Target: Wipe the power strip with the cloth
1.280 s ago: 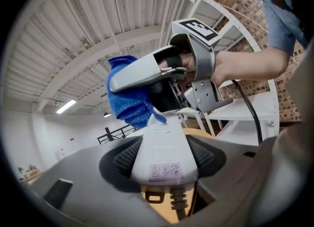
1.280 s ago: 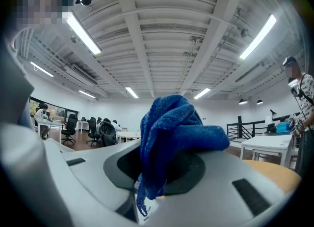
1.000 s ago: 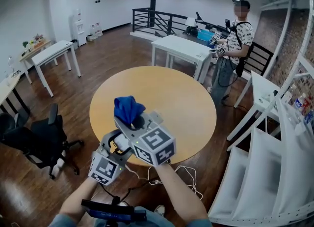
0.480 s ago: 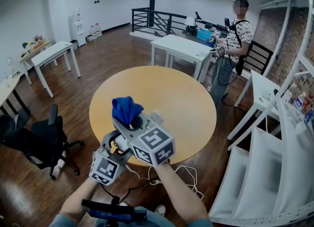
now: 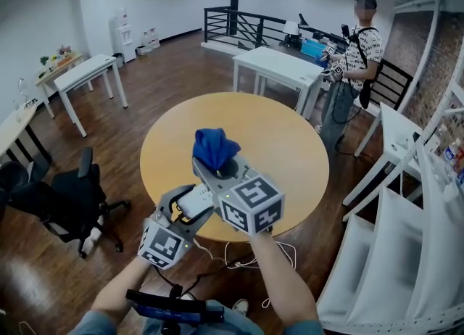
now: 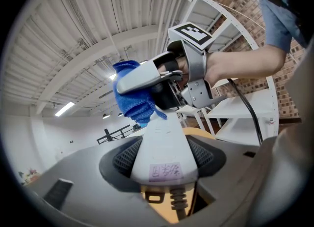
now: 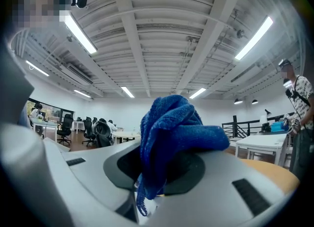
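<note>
Fingers (image 6: pixel 122 158) of the left gripper (image 5: pixel 187 207) clamp the power strip (image 6: pixel 164 147) steady so the right gripper (image 5: pixel 216 165), at twelve o'clock, wipes with its pinched blue cloth (image 7: pixel 169 137).

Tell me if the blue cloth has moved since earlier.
Yes: the blue cloth has shifted slightly farther in over the round table, toward its middle.
</note>
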A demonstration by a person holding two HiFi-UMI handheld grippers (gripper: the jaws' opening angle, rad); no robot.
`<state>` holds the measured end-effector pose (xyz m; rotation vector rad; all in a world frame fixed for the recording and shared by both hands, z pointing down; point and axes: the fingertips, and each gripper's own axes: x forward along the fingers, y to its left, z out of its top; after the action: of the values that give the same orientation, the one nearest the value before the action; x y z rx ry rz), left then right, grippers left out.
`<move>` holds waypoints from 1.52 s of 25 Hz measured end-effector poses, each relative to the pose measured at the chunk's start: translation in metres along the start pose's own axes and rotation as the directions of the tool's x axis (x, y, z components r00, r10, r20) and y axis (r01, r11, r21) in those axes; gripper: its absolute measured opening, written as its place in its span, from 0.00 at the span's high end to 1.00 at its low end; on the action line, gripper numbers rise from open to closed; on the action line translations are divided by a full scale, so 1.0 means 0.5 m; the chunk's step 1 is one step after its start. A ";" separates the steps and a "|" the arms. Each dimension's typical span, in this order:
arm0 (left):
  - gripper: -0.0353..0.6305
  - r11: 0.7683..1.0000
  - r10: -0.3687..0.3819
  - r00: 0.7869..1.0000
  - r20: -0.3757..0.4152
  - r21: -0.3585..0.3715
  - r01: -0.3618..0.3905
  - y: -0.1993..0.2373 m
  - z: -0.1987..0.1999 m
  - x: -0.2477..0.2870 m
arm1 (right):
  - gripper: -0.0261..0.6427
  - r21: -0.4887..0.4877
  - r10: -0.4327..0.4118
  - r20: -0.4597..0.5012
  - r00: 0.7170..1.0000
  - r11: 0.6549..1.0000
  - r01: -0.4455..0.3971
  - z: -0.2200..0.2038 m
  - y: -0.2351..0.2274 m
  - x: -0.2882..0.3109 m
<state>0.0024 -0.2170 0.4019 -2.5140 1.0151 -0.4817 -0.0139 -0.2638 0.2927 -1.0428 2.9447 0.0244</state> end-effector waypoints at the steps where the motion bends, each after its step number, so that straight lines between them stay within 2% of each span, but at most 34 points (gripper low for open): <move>1: 0.53 1.000 -0.001 1.000 0.001 0.002 0.001 0.000 0.000 0.000 | 0.83 -0.001 -0.007 0.001 1.000 1.000 0.007 0.002 -0.007 -0.003; 10: 0.53 1.000 0.001 1.000 -0.006 -0.009 -0.001 0.002 0.003 -0.010 | 0.83 -0.007 -0.078 0.026 0.997 0.997 0.078 0.030 -0.068 -0.030; 16: 0.53 1.000 -0.008 1.000 0.026 0.030 0.007 -0.003 0.013 -0.012 | 0.83 -0.014 -0.123 0.041 0.992 0.992 0.124 0.048 -0.109 -0.053; 23: 0.53 1.000 0.003 1.000 0.002 -0.010 -0.003 -0.007 0.012 -0.025 | 0.83 -0.007 -0.162 0.056 0.985 0.987 0.163 0.052 -0.136 -0.070; 35: 0.53 1.000 0.000 1.000 0.018 0.004 0.000 -0.008 0.013 -0.029 | 0.83 -0.001 -0.228 0.104 0.968 0.973 0.229 0.065 -0.178 -0.103; 38: 0.53 1.000 0.006 1.000 0.008 -0.014 -0.006 -0.006 0.013 -0.031 | 0.83 -0.002 -0.238 0.112 0.965 0.971 0.239 0.068 -0.184 -0.108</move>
<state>-0.0036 -0.2027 0.3951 -2.5223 1.0254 -0.4635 0.0864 -0.3003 0.2588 -1.3439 2.7054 0.0993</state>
